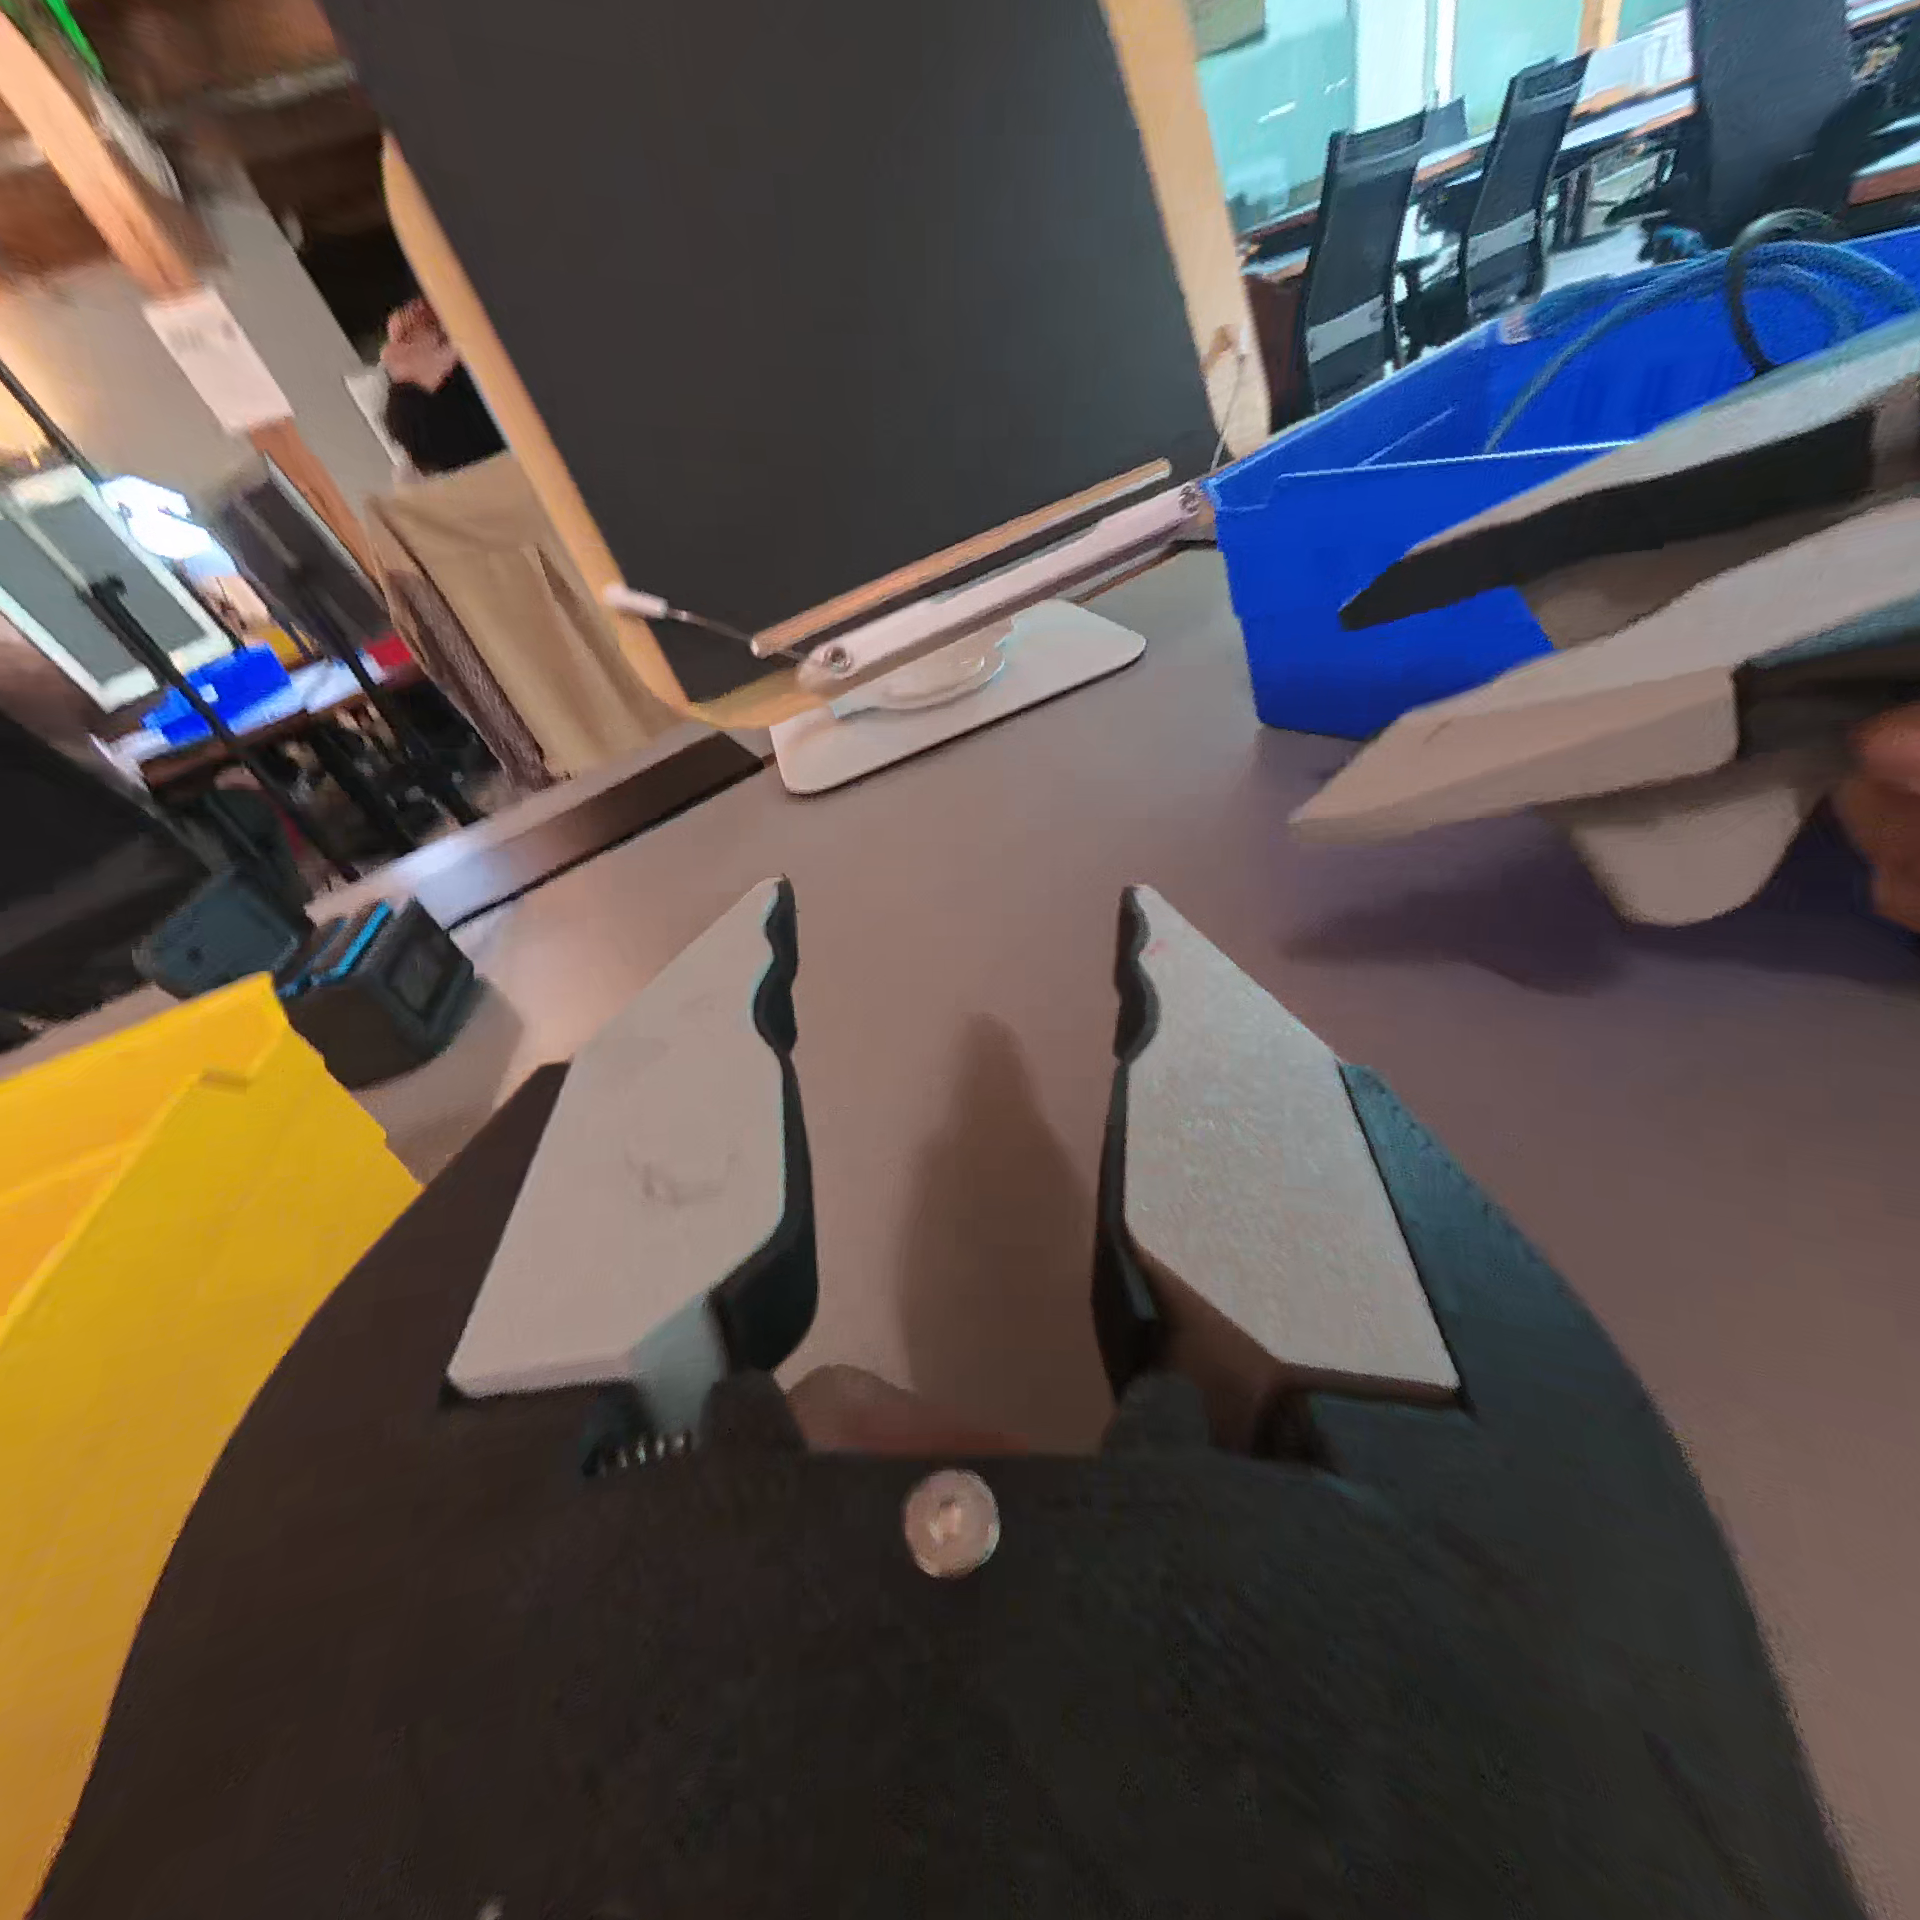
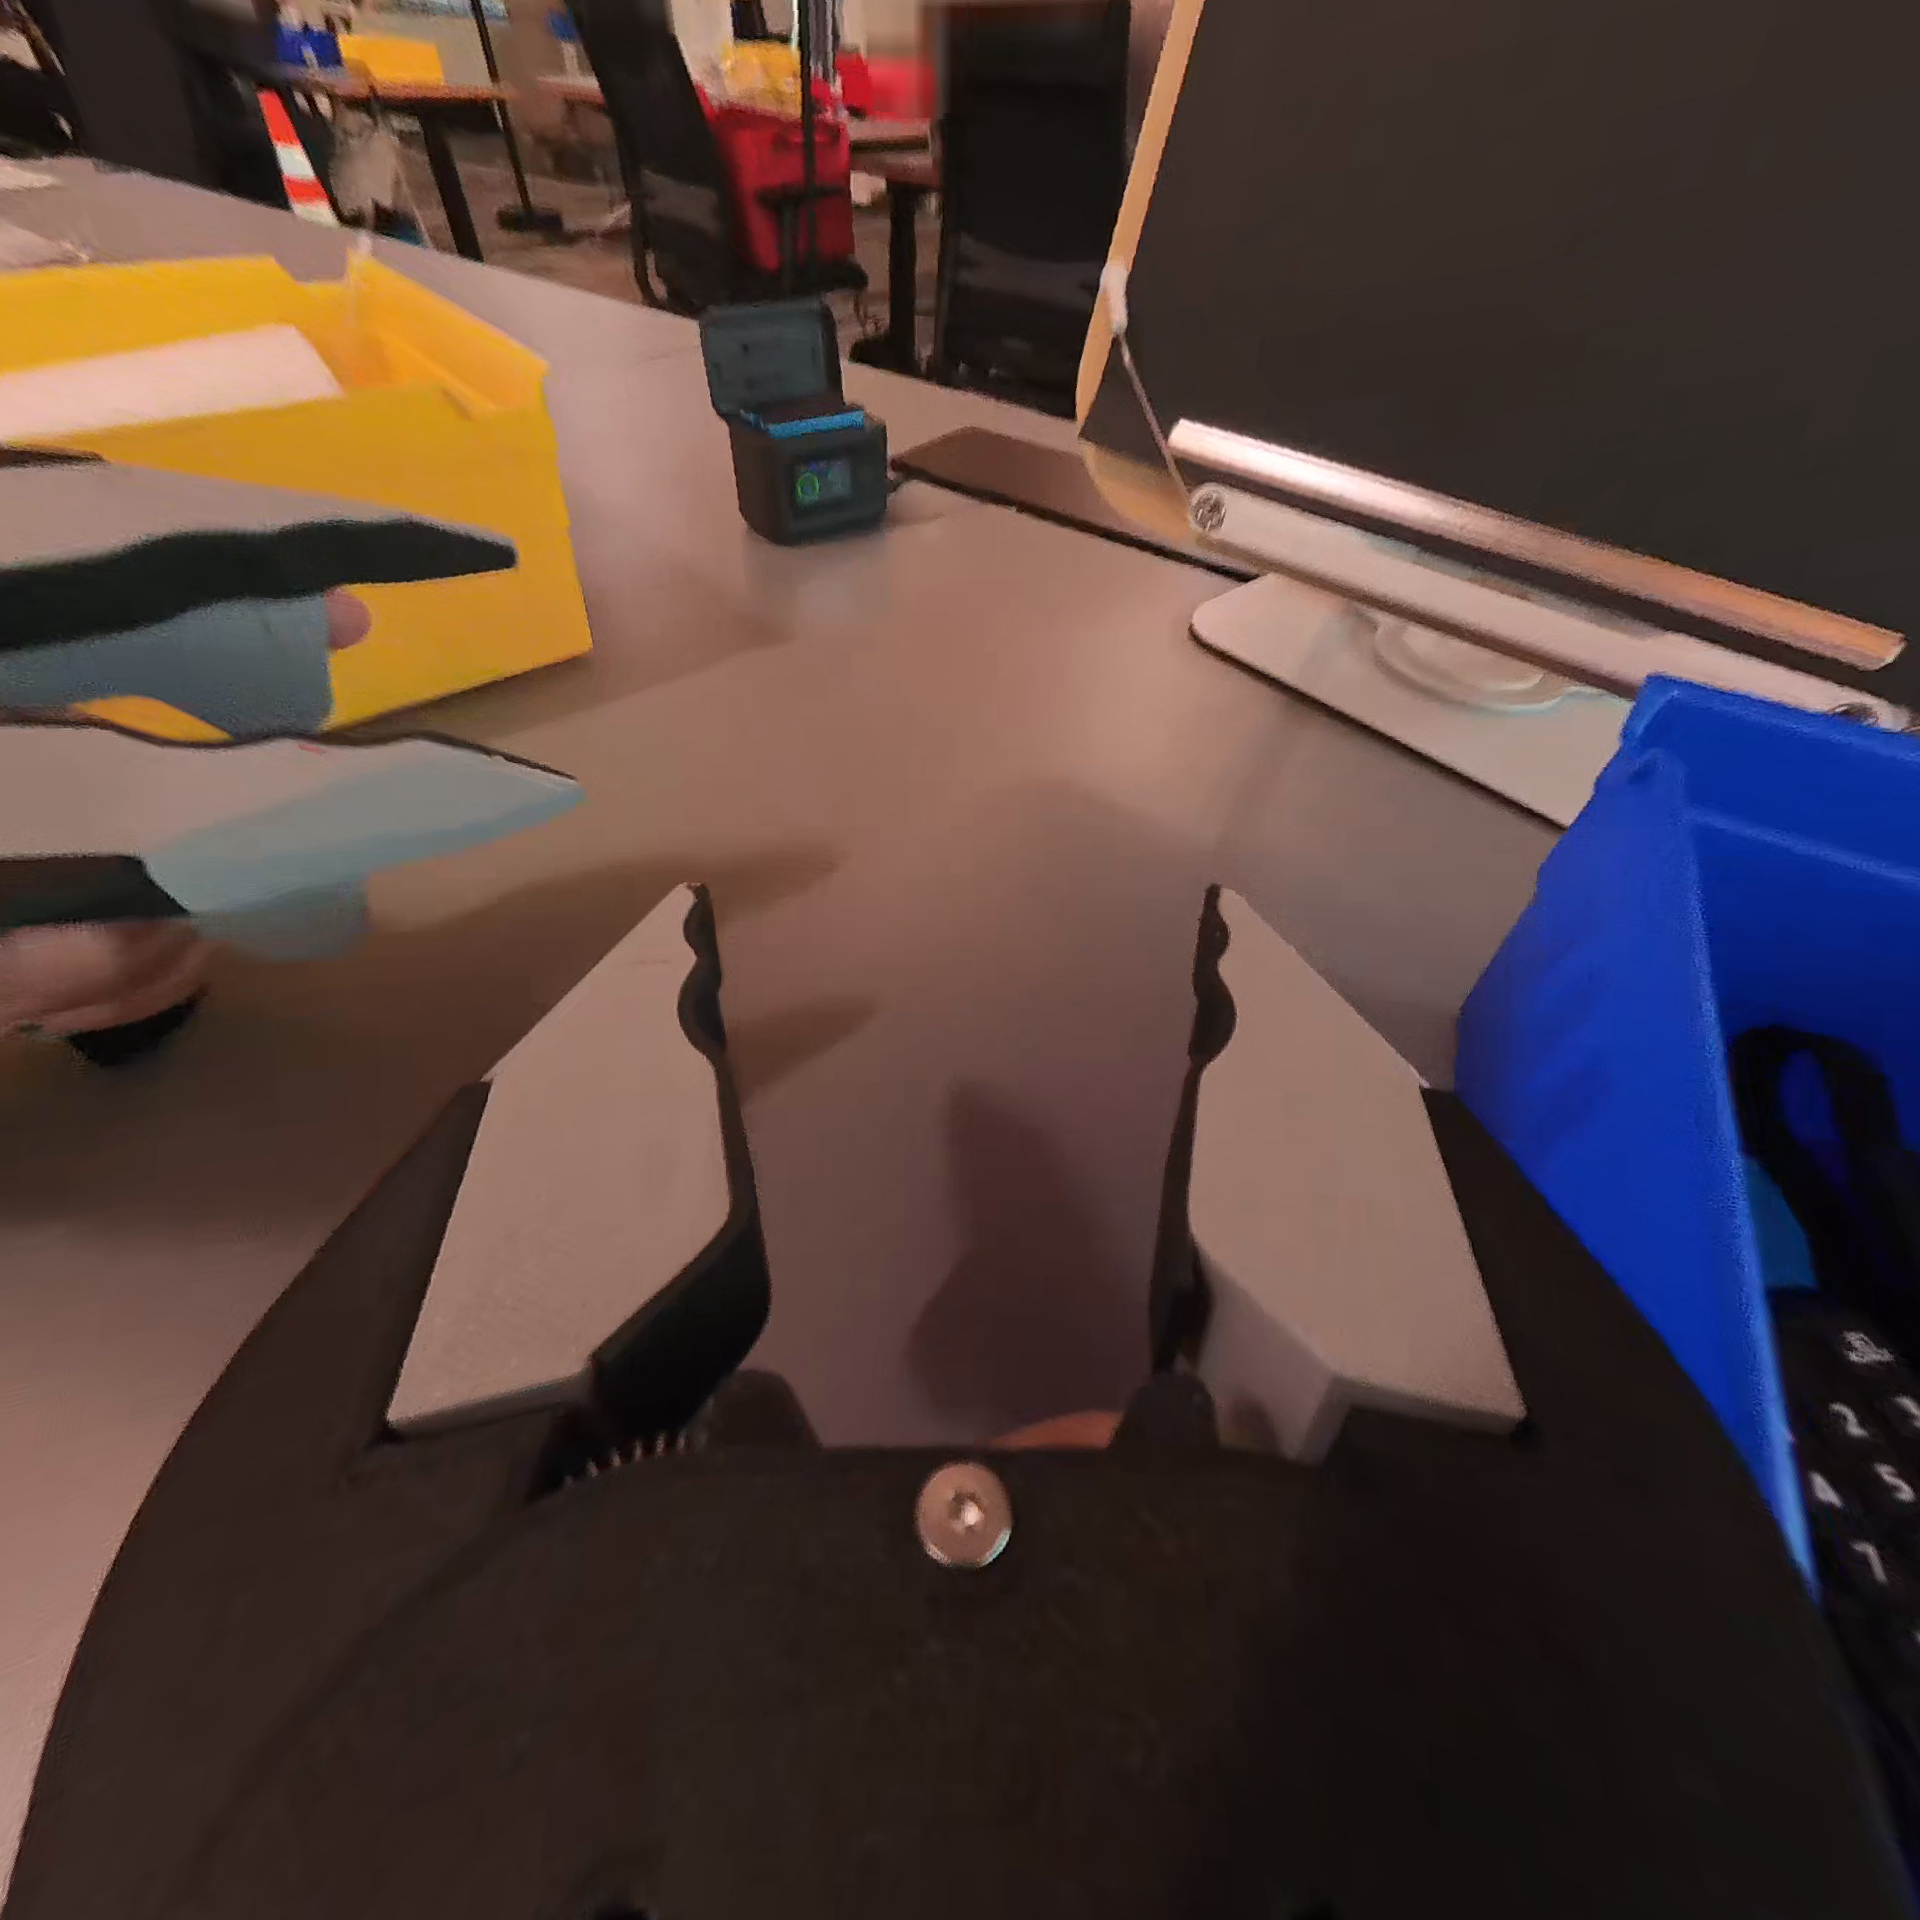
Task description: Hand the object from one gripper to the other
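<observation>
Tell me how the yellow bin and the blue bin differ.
The yellow bin sits on the table's left side beside the left gripper; the blue bin sits on the right beside the right gripper. The yellow bin holds something flat and white; the blue bin holds dark cables. Both are open-topped plastic bins resting on the same table.

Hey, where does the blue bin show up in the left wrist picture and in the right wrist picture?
Left wrist view: blue bin at upper right, behind the other hand-held gripper.
Right wrist view: blue bin at the right edge, close beside this view's own fingers.
Shared landmark: the silver stand base on the table, next to the bin.
</observation>
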The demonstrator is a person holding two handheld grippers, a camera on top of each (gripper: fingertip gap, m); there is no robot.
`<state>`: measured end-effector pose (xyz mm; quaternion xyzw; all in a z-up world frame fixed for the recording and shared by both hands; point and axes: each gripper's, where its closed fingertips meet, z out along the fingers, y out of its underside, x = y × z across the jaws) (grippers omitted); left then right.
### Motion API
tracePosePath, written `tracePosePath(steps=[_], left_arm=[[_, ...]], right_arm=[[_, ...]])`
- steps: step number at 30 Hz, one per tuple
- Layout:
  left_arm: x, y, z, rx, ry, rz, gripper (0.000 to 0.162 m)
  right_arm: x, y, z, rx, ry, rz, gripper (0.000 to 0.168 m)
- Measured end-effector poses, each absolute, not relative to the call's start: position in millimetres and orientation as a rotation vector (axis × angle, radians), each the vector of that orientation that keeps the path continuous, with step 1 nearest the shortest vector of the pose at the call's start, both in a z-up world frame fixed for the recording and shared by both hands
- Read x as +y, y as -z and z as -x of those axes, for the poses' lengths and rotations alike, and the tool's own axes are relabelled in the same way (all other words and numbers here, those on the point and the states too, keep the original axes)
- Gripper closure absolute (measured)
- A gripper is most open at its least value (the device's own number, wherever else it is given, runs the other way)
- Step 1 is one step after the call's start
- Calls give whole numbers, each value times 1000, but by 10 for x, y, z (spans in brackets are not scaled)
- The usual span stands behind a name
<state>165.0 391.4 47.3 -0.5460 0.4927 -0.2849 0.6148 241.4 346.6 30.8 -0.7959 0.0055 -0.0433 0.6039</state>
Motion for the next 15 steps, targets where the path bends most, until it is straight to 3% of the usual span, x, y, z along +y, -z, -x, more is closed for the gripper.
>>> tracePosePath(steps=[3,7,15], left_arm=[[3803,-463,-1702,1189,643,1198,106],[3779,-460,-1705,1207,670,1191,106],[3863,-487,-1681,1150,768,1265,106]], right_arm=[[3368,-454,-2409,14,107,1740,91],[3392,-239,-2388,37,20,1836,75],[3335,-317,-2337,24,-2,1783,75]])
